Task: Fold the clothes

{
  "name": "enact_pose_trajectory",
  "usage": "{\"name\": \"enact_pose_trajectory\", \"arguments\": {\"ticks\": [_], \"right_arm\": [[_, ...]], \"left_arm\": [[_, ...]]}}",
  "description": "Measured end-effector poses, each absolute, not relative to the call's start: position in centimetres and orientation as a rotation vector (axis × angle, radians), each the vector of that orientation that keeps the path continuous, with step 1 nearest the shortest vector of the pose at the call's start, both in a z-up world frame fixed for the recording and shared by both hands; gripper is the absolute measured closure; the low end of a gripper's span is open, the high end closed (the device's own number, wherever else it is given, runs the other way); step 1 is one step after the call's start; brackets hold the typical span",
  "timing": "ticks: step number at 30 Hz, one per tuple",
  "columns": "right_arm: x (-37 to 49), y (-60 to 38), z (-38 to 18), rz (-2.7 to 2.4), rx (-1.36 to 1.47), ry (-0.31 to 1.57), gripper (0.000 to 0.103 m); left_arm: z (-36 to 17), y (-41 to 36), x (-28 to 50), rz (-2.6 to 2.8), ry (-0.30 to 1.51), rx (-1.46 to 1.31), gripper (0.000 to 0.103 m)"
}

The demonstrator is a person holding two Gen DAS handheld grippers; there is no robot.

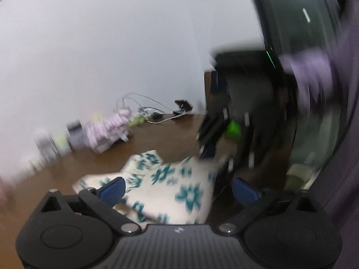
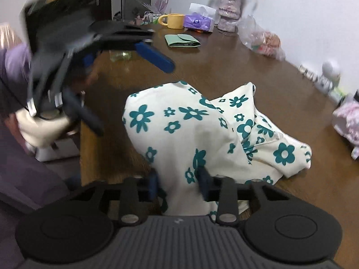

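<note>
Left gripper (image 2: 134, 85): at the left of the right wrist view, above the table edge, blurred; its blue fingers (image 2: 154, 55) are spread far apart with nothing between them. In its own view the two blue pads (image 1: 112, 189) sit wide at either side, the cloth seen past them and not pinched.
Table (image 2: 224, 67): dark brown wood, running from the near left edge to the white wall at the back.
Garment (image 2: 190, 130): cream cloth with teal flowers, bunched in a rumpled heap on the table, in the middle of the right wrist view; its near end rises up into the right gripper.
Right gripper (image 2: 179, 185): at the bottom centre, jaws narrowed, a fold of the garment bunched between the two blue fingers (image 2: 152, 185); the pads appear to press on it.
Green pouch (image 2: 182, 41): flat on the table beyond the garment, well apart from it.
Yellow mug (image 2: 172, 21): at the back, beside a purple tissue pack (image 2: 198, 22).
Vase of flowers (image 2: 228, 11): against the wall, right of the tissue pack.
Plastic bag (image 2: 262, 38): further right along the wall.
</note>
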State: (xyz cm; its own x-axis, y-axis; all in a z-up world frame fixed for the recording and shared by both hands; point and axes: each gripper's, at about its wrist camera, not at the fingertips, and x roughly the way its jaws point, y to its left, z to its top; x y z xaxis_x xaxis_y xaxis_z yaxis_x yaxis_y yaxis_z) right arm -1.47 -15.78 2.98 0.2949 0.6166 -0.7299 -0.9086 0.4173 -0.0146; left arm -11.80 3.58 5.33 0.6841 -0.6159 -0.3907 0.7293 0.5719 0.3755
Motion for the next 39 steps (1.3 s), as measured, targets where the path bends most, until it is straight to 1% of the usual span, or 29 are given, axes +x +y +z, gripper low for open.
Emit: {"name": "enact_pose_trajectory", "arguments": {"ticks": [3,6,7,8,9,10,11,13,14,15,16,17,19,20,21,22,23,24,25,28,30,33,34,35,38,39], "right_arm": [[-1.7,-16.3,4.3,1.138,-0.458,0.758,0.078],[-2.7,-16.6,5.4,1.252,-0.464,0.827,0.078],[-3.0,-16.7,5.8,1.277,-0.471,0.845,0.078],[-3.2,-16.8,6.2,1.297,-0.463,0.865,0.078],[-3.0,-17.2,6.5,1.307,-0.424,0.885,0.078],[-2.7,-17.6,6.9,1.311,-0.374,0.902,0.077],[-2.6,-18.0,7.2,1.309,-0.339,0.905,0.076],[-2.9,-18.9,7.7,1.285,-0.306,0.861,0.061],[-3.1,-19.6,7.8,1.278,-0.284,0.823,0.038],[-3.5,-20.3,7.7,1.278,-0.273,0.782,0.012],[-4.2,-20.9,7.5,1.27,-0.277,0.733,0.004],[-4.9,-21.4,7.2,1.257,-0.284,0.685,0.001],[-5.6,-21.7,6.3,1.225,-0.291,0.611,0.002],[-5.2,-21.8,5.8,1.203,-0.267,0.606,0.008],[-4.4,-22.0,5.2,1.182,-0.222,0.62,0.025],[-3.3,-22.3,4.7,1.168,-0.151,0.654,0.039],[-1.8,-23.0,4.4,1.16,-0.038,0.714,0.056],[-0.5,-23.8,4.1,1.146,0.077,0.765,0.059],[0.8,-24.7,3.7,1.129,0.192,0.815,0.062],[3.2,-26.6,2.6,1.042,0.412,0.882,0.067],[3.8,-26.9,1.7,0.987,0.474,0.912,0.068],[4.4,-26.1,1.6,0.914,0.469,0.931,0.068],[4.8,-25.7,1.5,0.874,0.464,0.948,0.068],[5.2,-25.3,1.4,0.832,0.462,0.965,0.068],[5.8,-24.5,0.9,0.758,0.444,0.978,0.068],[5.7,-24.2,0.8,0.746,0.433,0.973,0.068]], "left_arm": [[3.9,1.6,-13.7,-0.797,0.139,0.765,0.001],[3.9,0.9,-15.1,-0.914,0.104,0.817,0.0],[4.1,0.8,-14.9,-0.959,0.15,0.791,0.003],[4.4,0.6,-14.6,-1.006,0.217,0.755,0.018],[4.6,0.5,-14.2,-1.052,0.284,0.718,0.03],[4.8,0.8,-13.4,-1.079,0.341,0.649,0.036],[5.0,1.4,-12.4,-1.094,0.391,0.561,0.038],[5.4,2.5,-10.3,-1.118,0.489,0.383,0.04],[5.5,3.2,-9.1,-1.13,0.537,0.287,0.042],[5.5,4.0,-7.9,-1.142,0.583,0.187,0.043],[5.4,4.7,-6.6,-1.152,0.628,0.085,0.043],[5.4,5.3,-5.5,-1.168,0.664,0.008,0.044],[5.1,6.1,-3.5,-1.205,0.725,-0.12,0.044],[5.0,6.3,-2.6,-1.219,0.753,-0.168,0.044],[4.8,6.4,-1.8,-1.23,0.779,-0.201,0.044],[4.8,6.6,-1.2,-1.232,0.807,-0.23,0.042],[4.8,6.8,-0.6,-1.21,0.821,-0.254,0.034],[4.8,7.2,-0.1,-1.159,0.822,-0.284,0.029],[5.0,7.9,0.4,-1.095,0.815,-0.33,0.02],[6.0,10.6,1.2,-0.91,0.731,-0.461,0.019],[6.7,11.2,1.0,-0.792,0.681,-0.472,0.019],[7.4,9.8,-0.2,-0.608,0.662,-0.356,0.021],[7.7,9.0,-0.4,-0.553,0.658,-0.319,0.023],[8.1,8.4,-0.8,-0.525,0.643,-0.291,0.027],[10.0,7.3,-3.2,-0.515,0.521,-0.252,0.028],[10.2,6.4,-3.8,-0.511,0.507,-0.213,0.028]]}}
